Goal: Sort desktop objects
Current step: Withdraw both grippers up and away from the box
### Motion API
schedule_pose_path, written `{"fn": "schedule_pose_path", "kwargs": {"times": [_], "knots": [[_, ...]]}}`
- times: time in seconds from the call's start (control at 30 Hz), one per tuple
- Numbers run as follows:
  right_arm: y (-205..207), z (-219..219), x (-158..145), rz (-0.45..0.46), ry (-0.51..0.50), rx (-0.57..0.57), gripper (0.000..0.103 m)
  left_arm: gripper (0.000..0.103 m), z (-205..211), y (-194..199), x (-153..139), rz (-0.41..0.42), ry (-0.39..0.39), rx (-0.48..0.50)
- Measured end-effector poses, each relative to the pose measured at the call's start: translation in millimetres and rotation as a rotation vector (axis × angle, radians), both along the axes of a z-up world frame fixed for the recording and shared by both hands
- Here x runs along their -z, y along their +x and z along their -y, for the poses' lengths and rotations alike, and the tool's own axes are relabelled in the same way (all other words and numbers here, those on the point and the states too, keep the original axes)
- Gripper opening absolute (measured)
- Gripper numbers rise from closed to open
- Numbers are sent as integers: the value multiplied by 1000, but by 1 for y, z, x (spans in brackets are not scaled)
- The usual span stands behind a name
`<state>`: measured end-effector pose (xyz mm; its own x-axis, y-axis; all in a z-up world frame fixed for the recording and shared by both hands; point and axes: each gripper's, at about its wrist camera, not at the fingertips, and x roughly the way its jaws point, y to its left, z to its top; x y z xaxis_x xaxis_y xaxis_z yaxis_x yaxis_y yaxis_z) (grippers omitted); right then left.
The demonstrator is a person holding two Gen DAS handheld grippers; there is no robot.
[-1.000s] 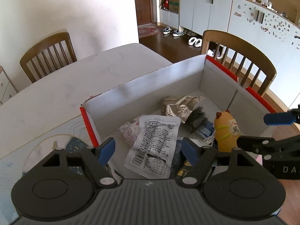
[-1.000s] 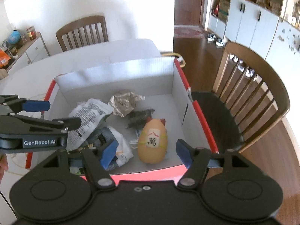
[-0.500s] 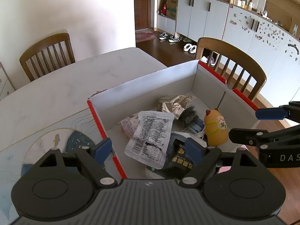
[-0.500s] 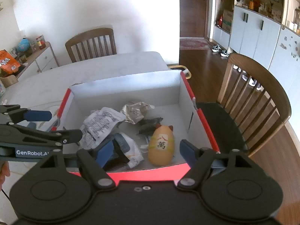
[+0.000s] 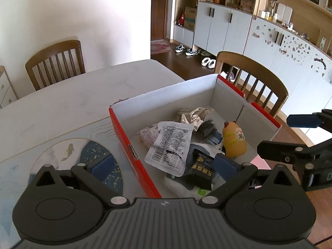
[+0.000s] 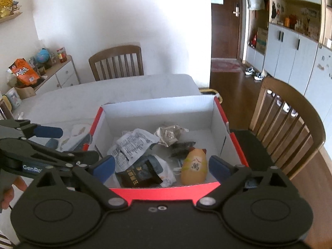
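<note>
Right wrist view: your right gripper [image 6: 161,167] and left gripper [image 5: 164,165] are opening, empty, above the red-edged box [image 6: 166,189] (packets inside); presumably seek remaining items.

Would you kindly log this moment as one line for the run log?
stage: items in box | left hand-held gripper: opening, empty | right hand-held gripper: opening, empty | box: holds packets, yellow figurine
</note>
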<state>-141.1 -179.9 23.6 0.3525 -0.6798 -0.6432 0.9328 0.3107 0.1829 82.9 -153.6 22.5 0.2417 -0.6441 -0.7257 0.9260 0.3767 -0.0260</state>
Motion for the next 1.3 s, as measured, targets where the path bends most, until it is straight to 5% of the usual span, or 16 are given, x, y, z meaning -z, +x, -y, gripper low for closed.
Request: {"fn": "schedule_pose_path", "kwargs": {"times": [0.63, 1.0, 1.3], "knots": [[-1, -28, -5, 40, -48, 10, 99, 103, -39, -15, -13, -42, -12, 56], [4, -37, -10, 79, -81, 1, 99, 103, -51, -19, -25, 14, -85, 51], [5, -39, -14, 80, -84, -2, 99, 103, -52, -20, -23, 16, -66, 59]]}}
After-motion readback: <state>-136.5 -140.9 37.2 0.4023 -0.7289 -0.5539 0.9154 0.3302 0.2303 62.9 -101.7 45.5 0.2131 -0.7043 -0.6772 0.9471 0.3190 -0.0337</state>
